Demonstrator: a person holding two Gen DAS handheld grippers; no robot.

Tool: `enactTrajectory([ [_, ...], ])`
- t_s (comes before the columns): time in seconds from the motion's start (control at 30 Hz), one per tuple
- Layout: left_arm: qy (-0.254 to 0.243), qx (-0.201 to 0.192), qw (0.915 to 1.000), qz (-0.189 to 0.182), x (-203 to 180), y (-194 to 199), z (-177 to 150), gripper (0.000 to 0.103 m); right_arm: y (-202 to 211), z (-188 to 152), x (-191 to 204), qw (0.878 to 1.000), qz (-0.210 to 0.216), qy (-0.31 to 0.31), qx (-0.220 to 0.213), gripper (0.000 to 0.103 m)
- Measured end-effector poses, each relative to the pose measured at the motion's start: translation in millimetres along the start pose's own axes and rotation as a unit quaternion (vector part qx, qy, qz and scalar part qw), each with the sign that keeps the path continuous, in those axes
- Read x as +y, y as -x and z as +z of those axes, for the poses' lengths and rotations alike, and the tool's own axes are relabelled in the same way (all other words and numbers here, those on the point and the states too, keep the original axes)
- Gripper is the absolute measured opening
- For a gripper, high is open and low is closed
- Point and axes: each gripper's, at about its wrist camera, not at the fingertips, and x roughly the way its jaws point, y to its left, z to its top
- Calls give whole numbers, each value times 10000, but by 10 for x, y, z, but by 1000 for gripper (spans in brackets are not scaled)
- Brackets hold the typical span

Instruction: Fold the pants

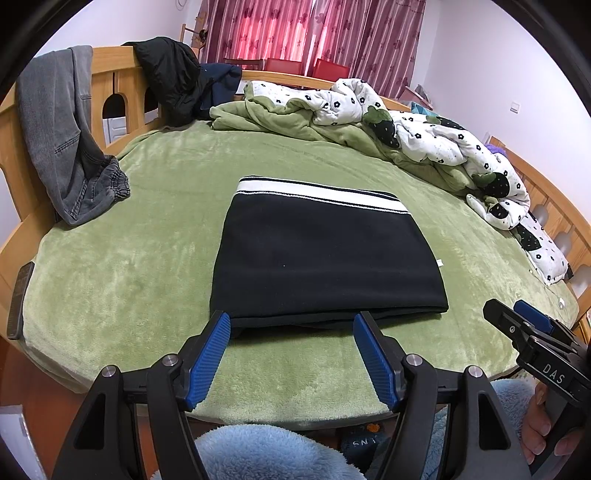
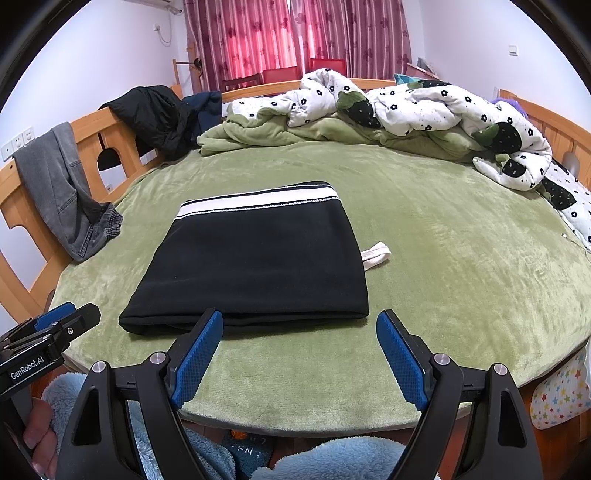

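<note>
Pants (image 1: 325,254): black knit cloth, matt, smooth-faced, with a white ribbed band (image 1: 317,194). Bed cover (image 1: 147,236): green plush fleece, short pile, soft sheen. Bed frame (image 1: 110,74): light wood, smooth finish. Grey jeans (image 1: 62,140): matt denim. Quilt (image 1: 436,140): printed white cloth, crumpled. Left gripper (image 1: 291,321) and right gripper (image 2: 299,321): black matt plastic, blue textured rubbery pads, bright metal pivot pins. Curtain (image 1: 314,33): thin printed fabric.

Folded black pants (image 1: 325,254) (white waistband) on green bed (image 1: 155,236), left gripper (image 1: 291,325) gaping
</note>
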Motion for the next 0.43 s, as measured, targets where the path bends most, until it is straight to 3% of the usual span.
enactTrajectory([
  [0.43, -11, 1, 10000, -36, -33, 3, -20, 69, 2, -1, 0, 10000, -5, 6, 5, 84],
])
